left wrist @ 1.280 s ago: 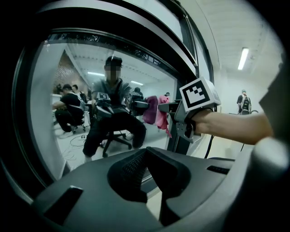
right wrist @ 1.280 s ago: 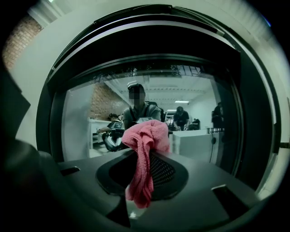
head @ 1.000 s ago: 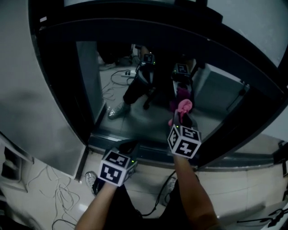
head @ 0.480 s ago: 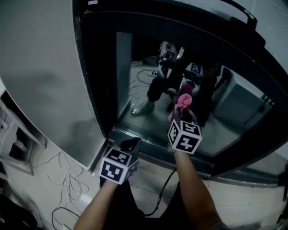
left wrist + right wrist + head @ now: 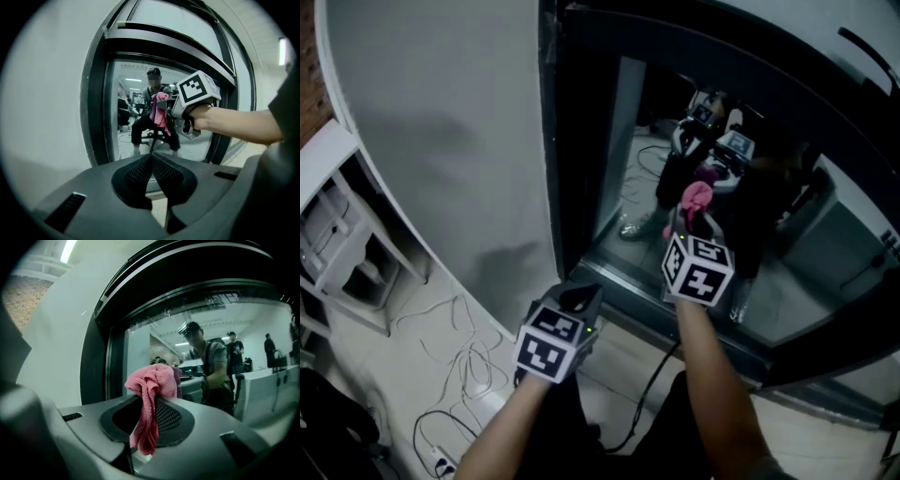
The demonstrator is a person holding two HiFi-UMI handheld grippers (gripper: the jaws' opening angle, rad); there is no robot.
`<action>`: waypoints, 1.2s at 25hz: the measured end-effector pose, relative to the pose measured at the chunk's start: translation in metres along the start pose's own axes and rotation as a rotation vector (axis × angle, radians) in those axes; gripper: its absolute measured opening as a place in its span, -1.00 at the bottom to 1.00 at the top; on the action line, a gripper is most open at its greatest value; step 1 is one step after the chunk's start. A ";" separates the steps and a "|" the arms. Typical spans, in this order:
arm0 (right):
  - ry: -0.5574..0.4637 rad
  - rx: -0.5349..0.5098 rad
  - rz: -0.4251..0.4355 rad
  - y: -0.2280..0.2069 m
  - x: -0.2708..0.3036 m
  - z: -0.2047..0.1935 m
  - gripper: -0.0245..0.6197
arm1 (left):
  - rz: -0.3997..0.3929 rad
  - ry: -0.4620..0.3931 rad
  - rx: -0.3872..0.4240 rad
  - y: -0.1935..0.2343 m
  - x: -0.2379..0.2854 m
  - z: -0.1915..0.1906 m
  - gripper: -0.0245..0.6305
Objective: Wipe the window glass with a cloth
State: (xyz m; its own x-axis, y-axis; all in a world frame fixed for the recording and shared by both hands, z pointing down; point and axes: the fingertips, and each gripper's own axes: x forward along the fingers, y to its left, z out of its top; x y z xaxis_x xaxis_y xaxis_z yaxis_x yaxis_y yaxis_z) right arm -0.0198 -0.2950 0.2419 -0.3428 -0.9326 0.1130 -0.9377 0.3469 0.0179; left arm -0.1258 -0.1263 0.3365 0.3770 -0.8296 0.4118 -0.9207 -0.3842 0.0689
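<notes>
The right gripper [image 5: 692, 223] pinches the pink cloth [image 5: 695, 198] in its fingers, bunched at the window glass [image 5: 787, 281] (touching or not, I cannot tell). The left gripper [image 5: 579, 300], fingers closed on nothing, hangs below the glass. Pressed harder, the small wad could slip and let bare fingers scrape the glass.
</notes>
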 end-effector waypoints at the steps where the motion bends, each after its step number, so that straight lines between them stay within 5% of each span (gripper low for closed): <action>1: 0.002 -0.003 0.018 0.010 0.005 0.000 -0.73 | 0.009 0.002 -0.004 0.005 -0.003 -0.002 -0.92; 15: 0.006 -0.048 0.222 0.130 0.070 -0.004 -0.73 | 0.114 0.035 -0.059 0.069 -0.033 -0.029 -0.92; 30: 0.028 -0.063 0.367 0.172 0.101 -0.038 -0.73 | 0.162 0.045 -0.087 0.093 -0.040 -0.046 -0.92</action>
State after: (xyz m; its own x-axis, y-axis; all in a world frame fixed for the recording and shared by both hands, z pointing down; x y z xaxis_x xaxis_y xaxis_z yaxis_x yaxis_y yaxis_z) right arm -0.2139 -0.3260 0.2937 -0.6530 -0.7422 0.1506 -0.7472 0.6638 0.0317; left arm -0.2311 -0.1101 0.3678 0.2201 -0.8582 0.4638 -0.9750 -0.2090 0.0759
